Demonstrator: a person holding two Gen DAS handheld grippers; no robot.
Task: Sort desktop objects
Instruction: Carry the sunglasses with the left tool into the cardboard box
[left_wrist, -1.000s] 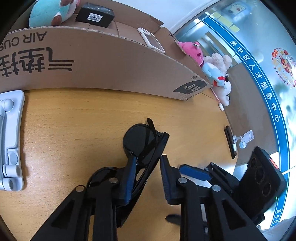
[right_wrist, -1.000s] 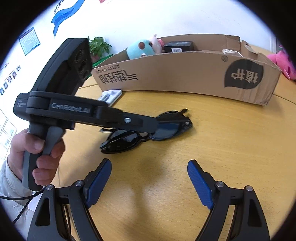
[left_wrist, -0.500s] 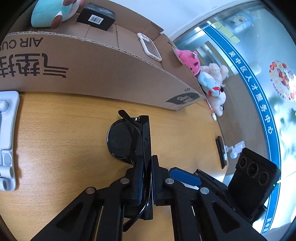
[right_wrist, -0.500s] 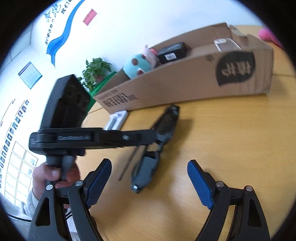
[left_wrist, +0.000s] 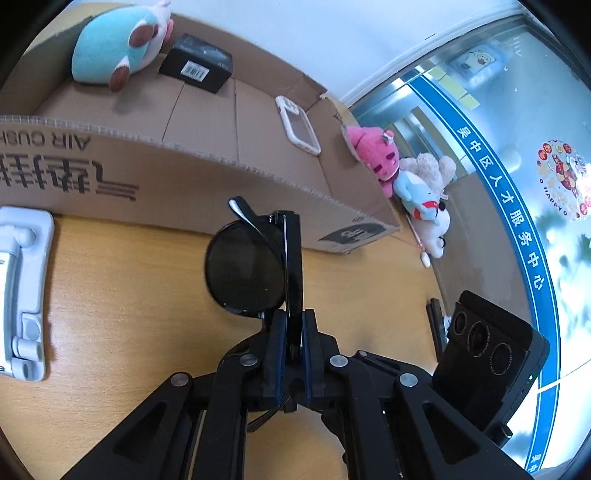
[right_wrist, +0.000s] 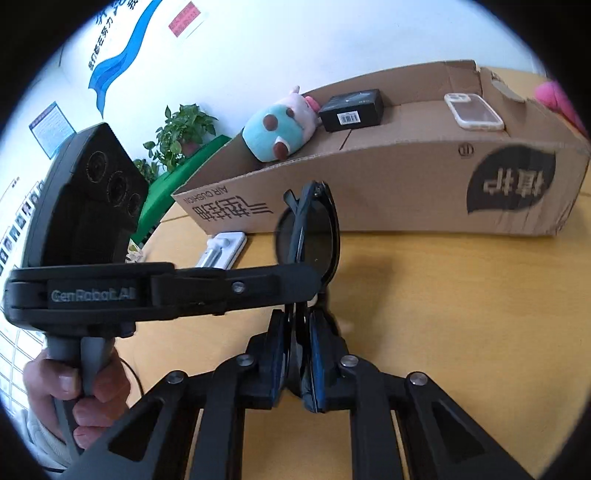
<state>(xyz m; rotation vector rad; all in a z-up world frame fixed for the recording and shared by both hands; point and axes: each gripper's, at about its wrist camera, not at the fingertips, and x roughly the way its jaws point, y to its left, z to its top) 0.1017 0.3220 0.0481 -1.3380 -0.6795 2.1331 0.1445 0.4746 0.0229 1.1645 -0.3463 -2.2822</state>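
Observation:
Black folded sunglasses (left_wrist: 251, 273) stand on edge above the wooden table, also in the right wrist view (right_wrist: 310, 229). My left gripper (left_wrist: 293, 350) is shut on their frame. My right gripper (right_wrist: 297, 354) is shut on the same sunglasses from the other side. The left gripper's body (right_wrist: 147, 291) crosses the right wrist view, held by a hand. A long cardboard box (left_wrist: 184, 162) lies just behind the sunglasses; it also shows in the right wrist view (right_wrist: 406, 184).
The box holds a blue plush toy (left_wrist: 118, 48), a black carton (left_wrist: 197, 62) and a phone case (left_wrist: 297, 123). A white stand (left_wrist: 22, 295) lies on the table at left. Plush toys (left_wrist: 406, 184) sit past the box's right end.
My left gripper closed on the sunglasses and lifted them upright off the table. My right gripper, open before, has now shut on them too.

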